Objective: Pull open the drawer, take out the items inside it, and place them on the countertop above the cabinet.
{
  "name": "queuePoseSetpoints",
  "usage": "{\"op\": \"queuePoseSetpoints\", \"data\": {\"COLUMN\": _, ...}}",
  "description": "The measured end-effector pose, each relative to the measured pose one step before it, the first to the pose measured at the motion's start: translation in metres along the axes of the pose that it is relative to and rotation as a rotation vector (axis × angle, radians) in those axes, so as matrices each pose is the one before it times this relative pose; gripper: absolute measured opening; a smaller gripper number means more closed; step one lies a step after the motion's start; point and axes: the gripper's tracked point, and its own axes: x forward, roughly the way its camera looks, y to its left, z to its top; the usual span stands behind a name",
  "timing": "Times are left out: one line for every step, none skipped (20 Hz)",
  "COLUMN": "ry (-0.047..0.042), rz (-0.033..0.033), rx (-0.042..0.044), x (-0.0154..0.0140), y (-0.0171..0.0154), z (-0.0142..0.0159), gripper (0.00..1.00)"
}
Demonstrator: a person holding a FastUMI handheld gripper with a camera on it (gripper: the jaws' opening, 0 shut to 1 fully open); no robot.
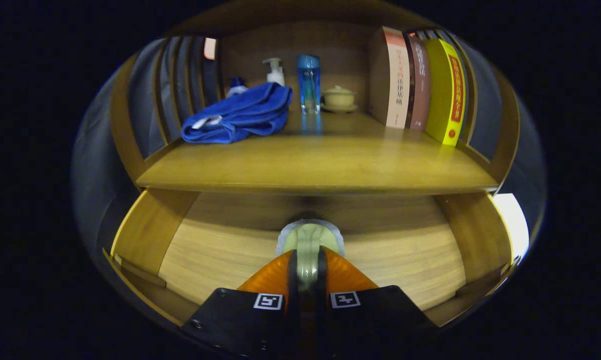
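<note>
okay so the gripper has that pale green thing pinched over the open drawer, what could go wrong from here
1. The gripper pinches the pale green item only by a narrow part, so it may slip or twist on the lift.
2. The countertop edge overhangs the open drawer; lifting straight up could knock the item against it.
3. The blue towel, blue bottle and books crowd the back; keep to the bare front.

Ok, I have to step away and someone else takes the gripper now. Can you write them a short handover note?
Gripper: shut on a pale green item, which rises between the fingers over the drawer.
Drawer: pulled open; its wooden floor looks bare around the item.
Countertop: carries a blue towel, pump bottle, blue bottle, lidded cup and books.
Done: drawer open, item gripped.
Left: set it on the countertop's free front.
</note>
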Motion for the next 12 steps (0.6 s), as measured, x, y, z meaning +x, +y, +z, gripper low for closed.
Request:
{"op": "queuePoseSetpoints", "data": {"ry": -0.03710, "rz": 0.00274, "rx": -0.00417, "x": -0.01088, "y": 0.00125, "z": 0.01130, "gripper": 0.21}}
{"op": "queuePoseSetpoints", "data": {"ry": -0.03053, "rz": 0.00139, "rx": -0.00079, "x": -0.01001, "y": 0.00134, "z": 0.00812, "gripper": 0.21}}
{"op": "queuePoseSetpoints", "data": {"ry": -0.02476, "rz": 0.00574, "rx": 0.00155, "x": -0.00929, "y": 0.00221, "z": 0.00642, "gripper": 0.21}}
{"op": "queuePoseSetpoints", "data": {"ry": -0.01911, "rz": 0.00347, "rx": 0.00093, "x": -0.00843, "y": 0.00108, "z": 0.00562, "gripper": 0.21}}
{"op": "queuePoseSetpoints", "data": {"ry": -0.02265, "rz": 0.00588, "rx": 0.00200, "x": -0.00822, "y": 0.00133, "z": 0.00733, "gripper": 0.21}}
{"op": "queuePoseSetpoints", "data": {"ry": -0.02415, "rz": 0.00465, "rx": 0.00178, "x": -0.00653, "y": 0.00221, "z": 0.00878, "gripper": 0.21}}
{"op": "queuePoseSetpoints", "data": {"ry": -0.03064, "rz": 0.00337, "rx": 0.00206, "x": -0.00532, "y": 0.00152, "z": 0.01239, "gripper": 0.21}}
{"op": "queuePoseSetpoints", "data": {"ry": -0.02961, "rz": 0.00022, "rx": -0.00069, "x": -0.00297, "y": 0.00102, "z": 0.01290, "gripper": 0.21}}
{"op": "queuePoseSetpoints", "data": {"ry": -0.03137, "rz": -0.00185, "rx": -0.00229, "x": 0.00013, "y": 0.00006, "z": 0.01601, "gripper": 0.21}}
{"op": "queuePoseSetpoints", "data": {"ry": -0.01956, "rz": -0.00112, "rx": -0.00676, "x": 0.00406, "y": 0.00025, "z": 0.01364, "gripper": 0.21}}
{"op": "queuePoseSetpoints", "data": {"ry": -0.01582, "rz": -0.00381, "rx": -0.00370, "x": 0.00559, "y": 0.00037, "z": 0.01307, "gripper": 0.21}}
{"op": "queuePoseSetpoints", "data": {"ry": -0.01115, "rz": -0.00074, "rx": -0.00537, "x": 0.00781, "y": 0.00086, "z": 0.01260, "gripper": 0.21}}
